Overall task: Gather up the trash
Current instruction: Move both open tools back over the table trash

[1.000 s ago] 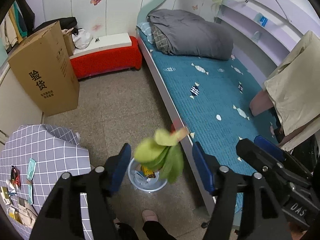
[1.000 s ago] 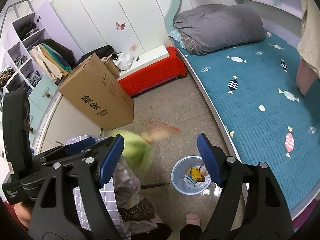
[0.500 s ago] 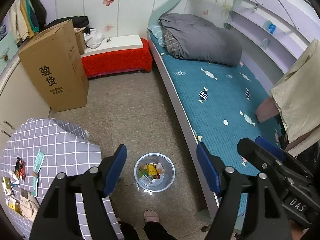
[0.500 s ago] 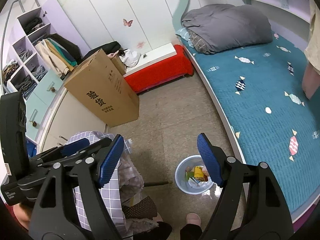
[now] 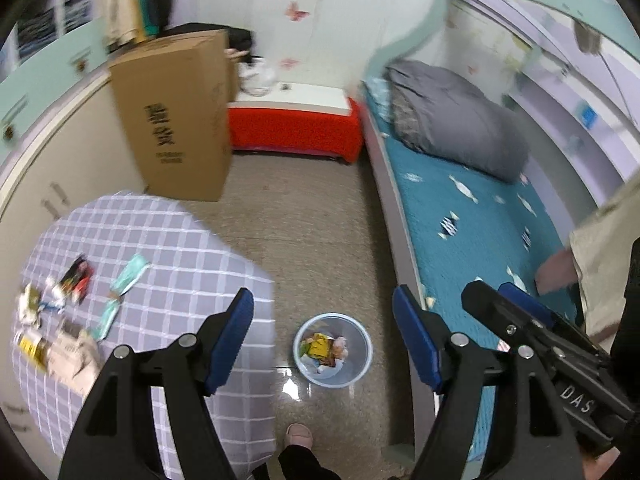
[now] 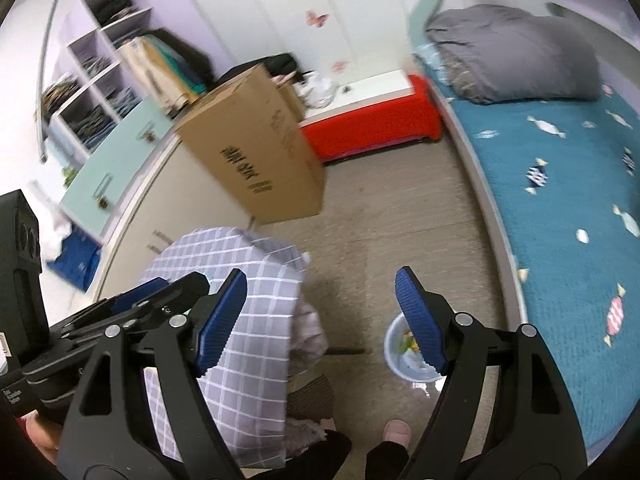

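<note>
Several scraps of trash (image 5: 66, 308) lie on the checked tablecloth (image 5: 168, 240): a dark wrapper, a teal face mask (image 5: 128, 276), crumpled paper, a yellow-labelled packet at the table's left edge, all blurred. More trash sits inside the pale blue bin (image 5: 333, 350) on the floor, just right of the table and near the bed frame; yellow and green wrappers visible in it. Left gripper (image 5: 323, 336) hangs above the bin, blue pads spread wide, nothing between them, nothing held. Right gripper (image 6: 321, 312) also spread wide and empty; in its view the bin (image 6: 408, 356) is partly hidden behind its right finger. In the left wrist view the right gripper's body shows at lower right over the bed (image 5: 472, 240). Bed has a teal quilted cover with candy print and a grey folded duvet (image 5: 452, 120) at the far end. Cardboard box (image 5: 176, 120) with printed characters stands on the floor beyond the table, next to a red-skirted bench (image 5: 292, 132). Pink slipper (image 5: 299, 436) and dark trouser leg at bottom centre, near the bin. Open shelves with clothes upper left in the right wrist view.
</note>
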